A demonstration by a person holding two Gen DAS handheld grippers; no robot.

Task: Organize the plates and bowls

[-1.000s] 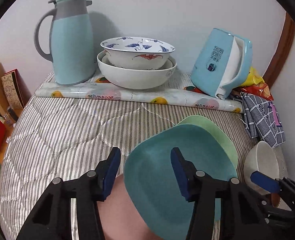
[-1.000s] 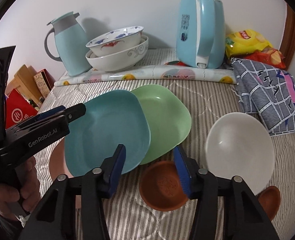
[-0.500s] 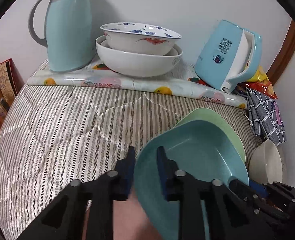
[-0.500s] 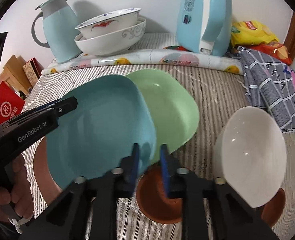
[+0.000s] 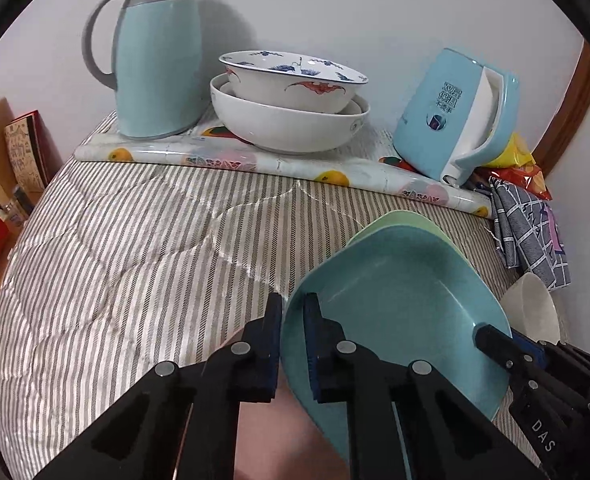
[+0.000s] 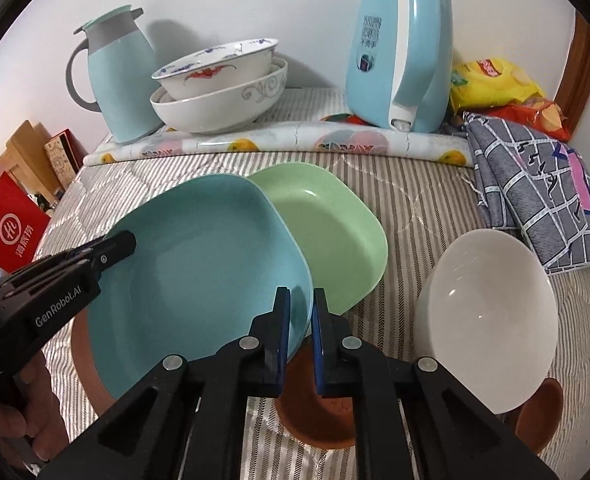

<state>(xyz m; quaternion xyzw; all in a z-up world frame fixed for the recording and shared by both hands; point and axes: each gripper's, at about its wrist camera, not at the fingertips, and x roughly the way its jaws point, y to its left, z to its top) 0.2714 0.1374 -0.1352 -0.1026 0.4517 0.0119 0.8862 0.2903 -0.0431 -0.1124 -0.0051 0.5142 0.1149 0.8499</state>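
Presently both grippers are clamped on the same teal plate [image 6: 199, 264]; the left gripper [image 5: 293, 344] has its jaws pinched on the plate's left rim, one finger under and one inside, and the right gripper [image 6: 299, 332] has its jaws pinched on the rim at the opposite side; both sets of jaws have just been closing, with that rim between them. In the right wrist view the left gripper shows at the left, a hand [image 6: 23, 420] wrapped round its handle.

The teal plate sits tilted toward the near edge of the striped bed [image 5: 115, 260], overlapping a green plate [image 6: 327, 224] that lies just behind it toward the far right; under the teal plate's near side a pinkish-brown plate [image 5: 279, 440] shows. A small brown dish [image 6: 315, 408] lies under the right gripper, beside a white bowl [image 6: 491, 312] tipped on its side near the right edge; another brown dish [image 6: 539, 412] peeks from behind that bowl.

Along the far edge, on a fruit-patterned mat [image 5: 287, 160], stand a pale blue jug [image 5: 159, 52], a painted bowl [image 5: 291, 80] nested in a larger white bowl [image 5: 287, 124], and a blue kettle [image 5: 455, 116]; a grey checked cloth [image 6: 535, 196] and snack bags [image 6: 495, 84] fill the far right corner.
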